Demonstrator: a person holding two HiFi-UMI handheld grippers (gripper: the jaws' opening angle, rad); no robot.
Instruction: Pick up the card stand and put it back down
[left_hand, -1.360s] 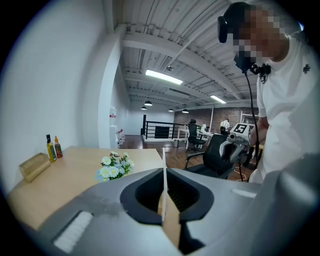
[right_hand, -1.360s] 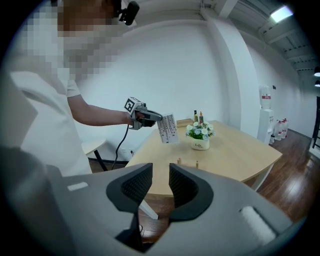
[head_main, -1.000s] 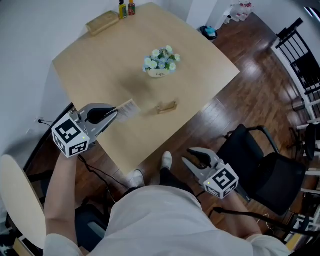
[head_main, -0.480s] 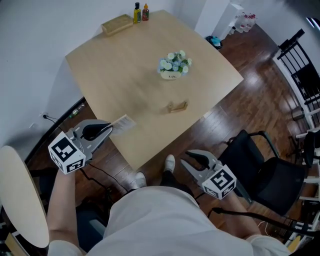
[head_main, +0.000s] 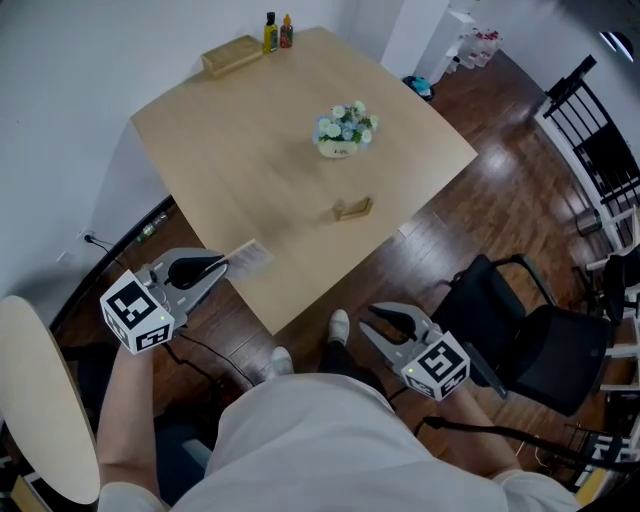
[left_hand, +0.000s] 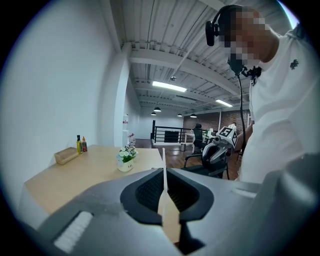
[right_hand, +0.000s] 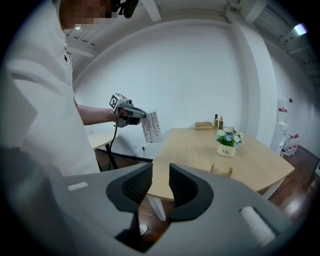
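Left gripper (head_main: 222, 266), pinching a card (head_main: 248, 256), has withdrawn toward the table (head_main: 275, 295) edge.

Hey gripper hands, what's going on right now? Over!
Left gripper shut on a card. Right gripper open, empty. Card stand sits on the table, untouched. Flower pot behind it, apart.

White shirt (head_main: 310, 440); left hand-held gripper (head_main: 222, 267) and right hand-held gripper (head_main: 370, 322) are grey, black-padded.

Left gripper (head_main: 222, 267) pinching card (head_main: 248, 256), right gripper (head_main: 372, 322) jaws apart
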